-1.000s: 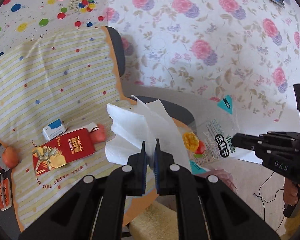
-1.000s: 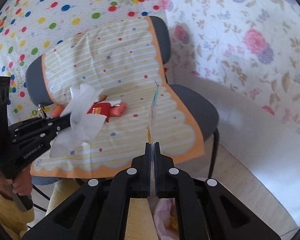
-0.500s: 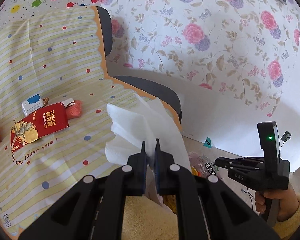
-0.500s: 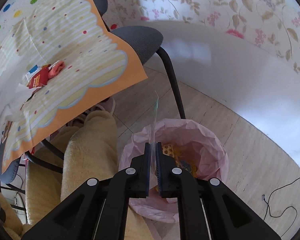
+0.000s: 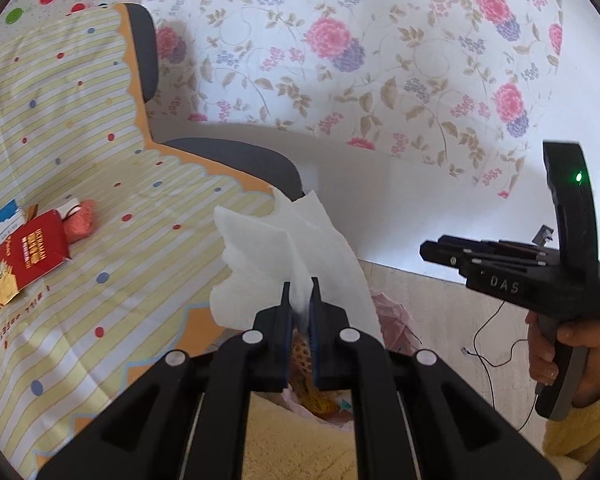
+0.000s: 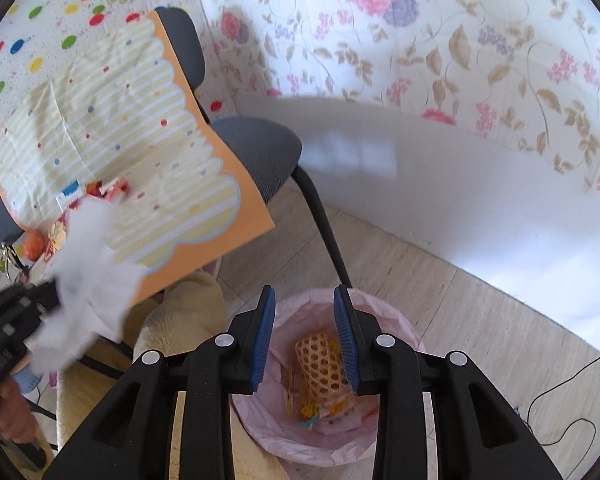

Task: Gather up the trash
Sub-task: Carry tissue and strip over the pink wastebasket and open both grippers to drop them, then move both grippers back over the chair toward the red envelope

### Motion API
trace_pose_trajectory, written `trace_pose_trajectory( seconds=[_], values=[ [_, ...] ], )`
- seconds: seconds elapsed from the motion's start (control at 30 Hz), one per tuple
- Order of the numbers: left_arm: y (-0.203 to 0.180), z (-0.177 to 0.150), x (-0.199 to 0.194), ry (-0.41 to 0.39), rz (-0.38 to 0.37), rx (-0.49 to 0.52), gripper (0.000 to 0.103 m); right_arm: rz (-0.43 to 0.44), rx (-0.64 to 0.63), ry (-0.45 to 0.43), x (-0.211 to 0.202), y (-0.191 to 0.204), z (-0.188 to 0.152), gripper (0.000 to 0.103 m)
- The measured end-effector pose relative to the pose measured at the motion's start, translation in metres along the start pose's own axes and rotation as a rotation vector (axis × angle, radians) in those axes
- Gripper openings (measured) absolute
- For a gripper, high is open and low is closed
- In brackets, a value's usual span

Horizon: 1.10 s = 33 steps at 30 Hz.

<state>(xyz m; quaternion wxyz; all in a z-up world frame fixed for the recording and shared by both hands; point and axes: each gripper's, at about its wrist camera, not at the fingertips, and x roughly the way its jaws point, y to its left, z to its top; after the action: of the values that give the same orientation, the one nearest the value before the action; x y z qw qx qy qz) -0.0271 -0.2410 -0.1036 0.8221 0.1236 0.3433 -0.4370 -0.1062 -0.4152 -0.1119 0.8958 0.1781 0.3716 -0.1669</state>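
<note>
My left gripper (image 5: 299, 292) is shut on a crumpled white tissue (image 5: 276, 264) and holds it in the air past the chair's front edge, above the bin's pink liner (image 5: 392, 320). The tissue also shows in the right wrist view (image 6: 88, 276). My right gripper (image 6: 305, 312) is open and empty, directly above the pink-lined trash bin (image 6: 384, 320), which holds a yellow foam net (image 6: 320, 360) and other scraps. A red packet (image 5: 20, 260), a pink lump (image 5: 80, 224) and a small blue-and-white box (image 5: 4, 220) lie on the chair's striped cloth (image 5: 100, 160).
A grey chair (image 6: 256, 148) stands left of the bin, its black leg (image 6: 324, 232) close to the bin's rim. A floral wall cloth (image 6: 420, 40) hangs behind. A thin cable (image 6: 572, 376) lies on the wooden floor. An orange ball (image 6: 34, 246) sits at the chair's left edge.
My right gripper opened over the bin and no longer holds the clear wrapper it gripped. My left gripper carried the tissue rightward, off the chair seat and toward the bin.
</note>
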Motion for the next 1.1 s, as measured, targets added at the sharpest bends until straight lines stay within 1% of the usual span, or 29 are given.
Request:
trace_pose_trajectory(
  seconds=[0.1,0.23,0.33,0.4,0.47,0.53,0.63,0.7,0.8,0.93,1.1],
  values=[
    [-0.010,-0.004,0.022,0.041,-0.076,0.021,0.005,-0.002,0.004,-0.027,-0.012,-0.004,0.002,0.033],
    [-0.022,-0.012,0.049,0.104,-0.142,0.050,0.006,-0.015,0.011,-0.041,-0.021,-0.013,0.002,0.033],
    [-0.030,-0.018,0.071,0.171,-0.174,0.062,0.011,-0.025,0.026,-0.036,-0.021,-0.020,0.002,0.033],
    [-0.031,-0.020,0.082,0.202,-0.197,0.060,0.020,-0.028,0.038,-0.031,-0.020,-0.026,0.001,0.033],
    [-0.032,-0.022,0.092,0.226,-0.203,0.059,0.021,-0.030,0.048,-0.027,-0.018,-0.030,0.000,0.033],
    [-0.034,-0.023,0.099,0.247,-0.216,0.062,0.026,-0.029,0.054,-0.023,-0.018,-0.034,-0.001,0.033],
    [-0.036,-0.023,0.101,0.250,-0.202,0.072,0.034,-0.032,0.060,-0.026,-0.019,-0.037,-0.002,0.033],
    [-0.035,-0.022,0.096,0.233,-0.192,0.074,0.039,-0.031,0.061,-0.028,-0.020,-0.038,-0.002,0.034],
    [-0.027,-0.017,0.083,0.196,-0.162,0.055,0.039,-0.028,0.058,-0.039,-0.023,-0.036,0.001,0.034],
    [-0.012,-0.010,0.055,0.121,-0.085,0.040,0.040,-0.017,0.047,-0.062,-0.029,-0.028,0.005,0.034],
    [0.012,-0.002,0.023,0.053,-0.001,-0.009,0.040,0.012,0.018,-0.076,-0.032,-0.008,0.012,0.034]
  ],
)
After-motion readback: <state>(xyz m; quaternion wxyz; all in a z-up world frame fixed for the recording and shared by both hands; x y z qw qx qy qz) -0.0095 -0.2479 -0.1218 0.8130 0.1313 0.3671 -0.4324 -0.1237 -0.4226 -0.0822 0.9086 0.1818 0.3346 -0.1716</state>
